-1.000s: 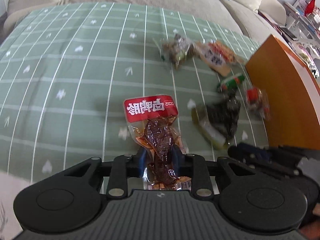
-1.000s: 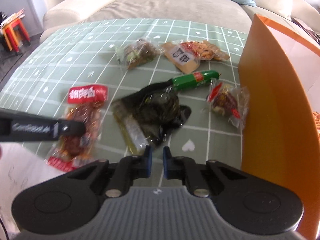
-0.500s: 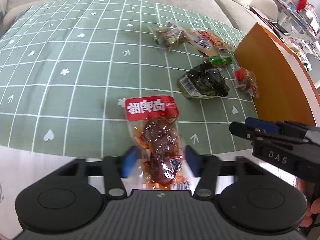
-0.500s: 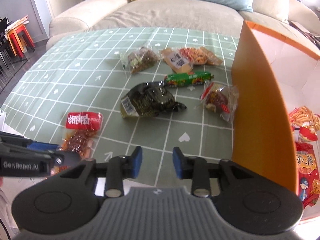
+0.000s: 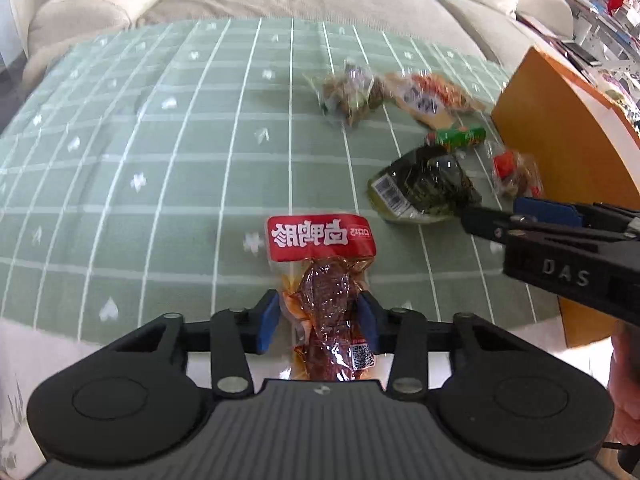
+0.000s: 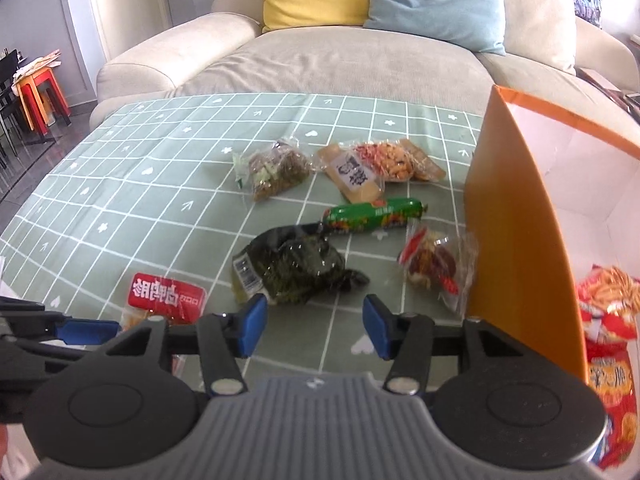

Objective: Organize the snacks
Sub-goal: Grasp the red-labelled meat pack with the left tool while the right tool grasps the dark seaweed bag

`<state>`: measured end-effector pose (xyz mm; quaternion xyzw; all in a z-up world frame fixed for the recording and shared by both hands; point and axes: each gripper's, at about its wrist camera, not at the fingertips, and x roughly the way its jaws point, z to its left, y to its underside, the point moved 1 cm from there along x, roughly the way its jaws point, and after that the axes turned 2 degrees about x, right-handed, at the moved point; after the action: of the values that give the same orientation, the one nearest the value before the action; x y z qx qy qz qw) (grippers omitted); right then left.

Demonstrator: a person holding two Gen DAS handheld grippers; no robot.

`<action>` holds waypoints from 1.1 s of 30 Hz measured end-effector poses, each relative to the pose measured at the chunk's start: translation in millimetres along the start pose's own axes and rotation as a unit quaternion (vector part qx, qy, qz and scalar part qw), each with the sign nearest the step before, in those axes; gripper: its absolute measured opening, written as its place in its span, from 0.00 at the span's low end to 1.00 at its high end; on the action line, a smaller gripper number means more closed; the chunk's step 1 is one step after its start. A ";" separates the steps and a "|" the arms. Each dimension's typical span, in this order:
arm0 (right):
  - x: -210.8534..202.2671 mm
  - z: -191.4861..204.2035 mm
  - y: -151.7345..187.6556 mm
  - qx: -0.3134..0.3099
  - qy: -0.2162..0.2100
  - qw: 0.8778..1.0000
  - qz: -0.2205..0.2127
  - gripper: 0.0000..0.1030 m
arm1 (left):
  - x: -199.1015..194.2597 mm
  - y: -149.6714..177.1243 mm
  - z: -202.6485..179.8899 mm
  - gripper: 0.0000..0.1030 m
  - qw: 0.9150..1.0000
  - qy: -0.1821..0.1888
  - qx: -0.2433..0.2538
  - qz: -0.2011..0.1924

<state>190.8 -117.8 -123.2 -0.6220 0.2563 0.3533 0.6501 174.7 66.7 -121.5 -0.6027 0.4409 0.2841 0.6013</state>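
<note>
The left gripper [image 5: 318, 318] has just been closing around a red-labelled meat snack packet [image 5: 324, 276] lying at the near edge of a green checked tablecloth [image 5: 160, 160]; whether its blue pads press the packet is unclear. The right gripper [image 6: 315, 326] has just been opening, its jaws spread with nothing between them. Ahead lie 5 more packets, including a dark seaweed packet [image 6: 294, 270], beside an orange box [image 6: 516, 240].

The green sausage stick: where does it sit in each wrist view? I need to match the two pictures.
Left wrist: green sausage stick upper right, just beyond the dark seaweed pack.
Right wrist: green sausage stick centre, slightly right, again beyond the dark seaweed pack.
Shared landmark: the orange box to its right.
</note>
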 end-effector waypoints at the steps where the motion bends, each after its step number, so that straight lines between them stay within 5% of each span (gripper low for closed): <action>1: 2.9 0.0 -3.0 0.000 0.000 1.000 -0.001 0.53 | 0.9 -3.3 0.1 0.43 1.000 -0.006 -0.002 -0.002; 7: 9.8 -4.2 -24.0 0.011 -0.004 1.000 -0.014 0.53 | 10.2 -16.7 9.2 0.43 0.999 -0.016 -0.028 -0.006; 10: 8.2 -6.6 -30.4 0.023 -0.020 0.999 -0.025 0.63 | 12.1 -20.1 12.6 0.43 0.999 -0.020 -0.035 -0.013; 20: 53.1 -3.8 -28.5 0.013 -0.011 0.999 0.031 0.63 | 18.0 -25.6 19.1 0.49 0.999 -0.013 -0.050 -0.008; 33: 63.5 -4.3 -20.5 0.003 -0.021 0.999 0.030 0.73 | 21.2 -18.5 -1.7 0.67 0.999 -0.031 0.010 -0.004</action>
<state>246.5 -112.6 -159.7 -0.6044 0.2625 0.3851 0.6461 200.0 58.9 -131.0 -0.5895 0.4227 0.2962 0.6214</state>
